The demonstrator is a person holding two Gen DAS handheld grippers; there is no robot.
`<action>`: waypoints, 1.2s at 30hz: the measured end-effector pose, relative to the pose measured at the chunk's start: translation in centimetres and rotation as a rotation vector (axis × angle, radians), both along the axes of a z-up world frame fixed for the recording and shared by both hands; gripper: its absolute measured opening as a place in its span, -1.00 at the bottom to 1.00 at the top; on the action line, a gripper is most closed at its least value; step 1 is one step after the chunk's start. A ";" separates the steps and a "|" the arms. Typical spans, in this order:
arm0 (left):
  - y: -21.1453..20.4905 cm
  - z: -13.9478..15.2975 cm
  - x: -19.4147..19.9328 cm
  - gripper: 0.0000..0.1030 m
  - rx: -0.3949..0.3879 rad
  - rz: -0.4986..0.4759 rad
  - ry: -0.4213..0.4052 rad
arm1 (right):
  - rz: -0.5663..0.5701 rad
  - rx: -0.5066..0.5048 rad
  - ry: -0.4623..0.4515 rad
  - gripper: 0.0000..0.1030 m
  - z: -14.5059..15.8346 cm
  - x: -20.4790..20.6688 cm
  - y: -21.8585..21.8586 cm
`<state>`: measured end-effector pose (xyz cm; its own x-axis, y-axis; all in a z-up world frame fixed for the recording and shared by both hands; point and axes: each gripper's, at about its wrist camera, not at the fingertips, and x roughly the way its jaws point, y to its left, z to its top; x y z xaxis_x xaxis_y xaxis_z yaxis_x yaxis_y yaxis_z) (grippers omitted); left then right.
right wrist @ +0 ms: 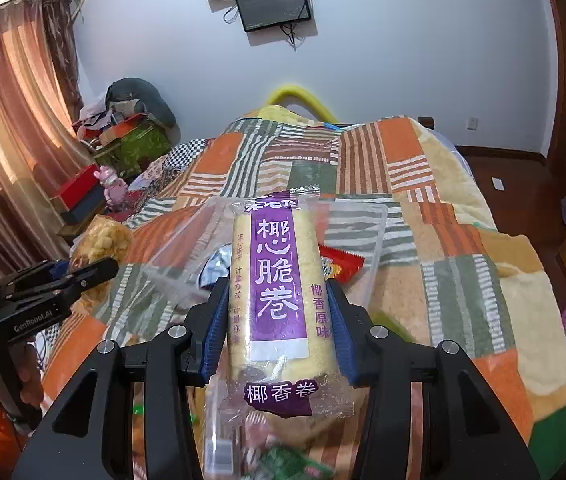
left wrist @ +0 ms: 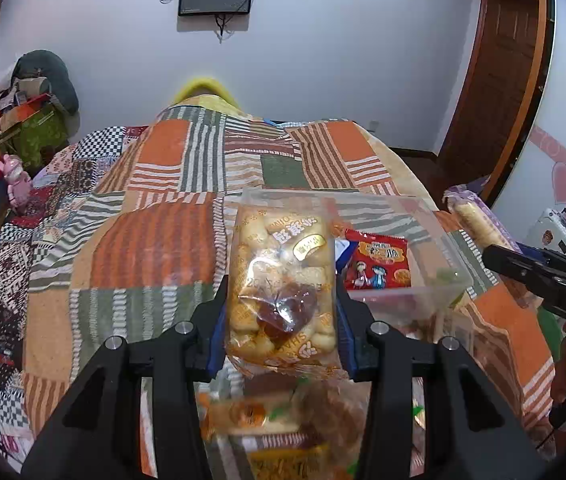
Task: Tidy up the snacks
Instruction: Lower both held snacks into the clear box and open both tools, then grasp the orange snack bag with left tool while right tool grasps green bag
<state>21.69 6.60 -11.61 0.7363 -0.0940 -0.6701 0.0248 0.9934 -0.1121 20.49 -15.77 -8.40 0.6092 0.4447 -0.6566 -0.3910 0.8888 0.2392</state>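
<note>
My left gripper (left wrist: 281, 300) is shut on a clear bag of small golden biscuits (left wrist: 281, 276) and holds it above the bed. My right gripper (right wrist: 279, 312) is shut on a purple and cream coconut roll pack (right wrist: 279, 280); that pack also shows in the left wrist view (left wrist: 473, 218). A clear plastic bin (left wrist: 443, 280) lies on the bedspread ahead, with a red snack packet (left wrist: 377, 260) in it. The bin also shows in the right wrist view (right wrist: 375, 232). Several loose snack packets (left wrist: 259, 416) lie below the left gripper.
A patchwork bedspread (left wrist: 155, 240) covers the bed. Red boxes and a pink toy (left wrist: 15, 184) stand at the left. A cluttered pile (left wrist: 35, 96) sits in the far left corner. A wooden door (left wrist: 499, 80) is at the right. Curtains (right wrist: 7, 120) hang at the left.
</note>
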 end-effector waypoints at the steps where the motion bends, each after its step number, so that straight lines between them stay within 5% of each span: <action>1: 0.0 -0.2 0.6 -0.14 -0.001 -0.002 0.002 | 0.000 0.000 0.004 -0.16 -0.2 0.5 0.1; 22: 0.2 -5.6 9.3 -0.14 -0.009 -0.019 0.106 | -0.027 -0.111 0.072 -0.16 -4.8 5.7 2.3; 36: -0.1 -3.7 6.5 -0.05 0.005 -0.026 0.092 | -0.018 -0.103 0.045 -0.15 -2.7 3.9 1.1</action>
